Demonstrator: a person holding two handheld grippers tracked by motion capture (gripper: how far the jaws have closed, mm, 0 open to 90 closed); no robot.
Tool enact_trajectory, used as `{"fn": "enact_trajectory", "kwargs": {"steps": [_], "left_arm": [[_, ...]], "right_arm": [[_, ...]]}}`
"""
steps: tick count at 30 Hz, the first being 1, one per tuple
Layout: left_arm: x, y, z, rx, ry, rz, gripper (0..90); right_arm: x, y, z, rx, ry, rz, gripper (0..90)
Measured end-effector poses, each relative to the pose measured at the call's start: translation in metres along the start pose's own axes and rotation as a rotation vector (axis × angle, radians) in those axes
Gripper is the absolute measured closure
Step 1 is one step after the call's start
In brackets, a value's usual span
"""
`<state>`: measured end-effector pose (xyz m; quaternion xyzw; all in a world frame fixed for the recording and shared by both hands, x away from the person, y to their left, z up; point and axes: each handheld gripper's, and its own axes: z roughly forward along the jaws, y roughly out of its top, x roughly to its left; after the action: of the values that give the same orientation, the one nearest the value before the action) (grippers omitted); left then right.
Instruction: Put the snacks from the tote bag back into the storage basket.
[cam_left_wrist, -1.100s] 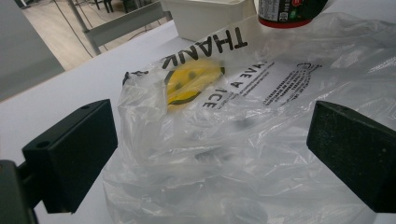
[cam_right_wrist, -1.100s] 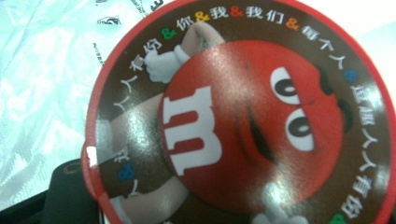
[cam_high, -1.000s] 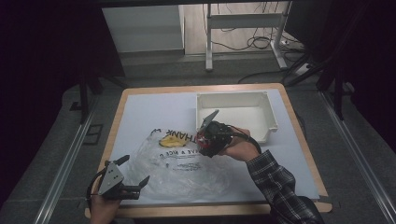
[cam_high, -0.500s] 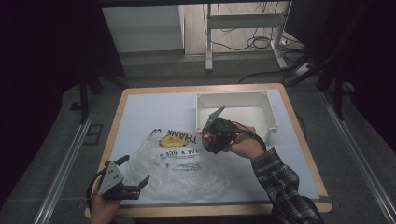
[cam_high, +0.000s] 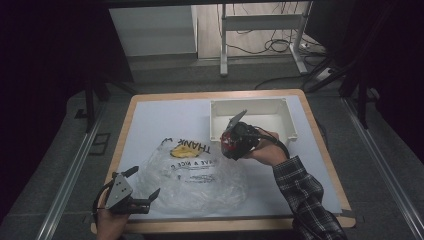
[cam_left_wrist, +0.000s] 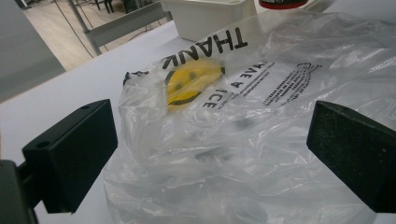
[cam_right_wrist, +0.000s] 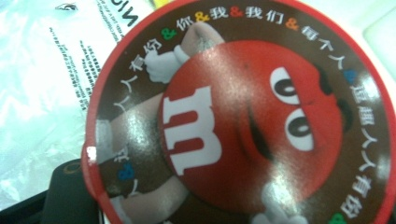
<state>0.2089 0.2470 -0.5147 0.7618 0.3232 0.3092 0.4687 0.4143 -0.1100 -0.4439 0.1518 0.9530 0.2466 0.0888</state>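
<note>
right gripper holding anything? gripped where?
Right gripper is shut on a round red candy tub; the grip point is hidden behind its lid. Left gripper is open, holding nothing.

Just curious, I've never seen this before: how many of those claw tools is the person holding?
2. The left claw sits open at the plastic bag's near edge; the right claw grips a red candy tub beside the white bin.

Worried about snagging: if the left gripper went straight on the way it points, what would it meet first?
Most likely the clear plastic bag. The left gripper stands open, and the crumpled bag lies right ahead between its jaws in the left gripper view. The white bin lies farther on, though depth is hard to judge.
</note>
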Motion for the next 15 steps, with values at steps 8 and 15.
{"fn": "enact_trajectory", "kwargs": {"steps": [8,15], "left_arm": [[0.0,0.0,0.0,-0.003,0.004,-0.001,1.7],[0.0,0.0,0.0,0.002,0.004,0.003,1.7]], "right_arm": [[-0.011,-0.005,0.002,0.003,-0.005,0.014,25.8],[-0.018,-0.007,0.005,0.001,-0.006,0.011,25.8]]}}
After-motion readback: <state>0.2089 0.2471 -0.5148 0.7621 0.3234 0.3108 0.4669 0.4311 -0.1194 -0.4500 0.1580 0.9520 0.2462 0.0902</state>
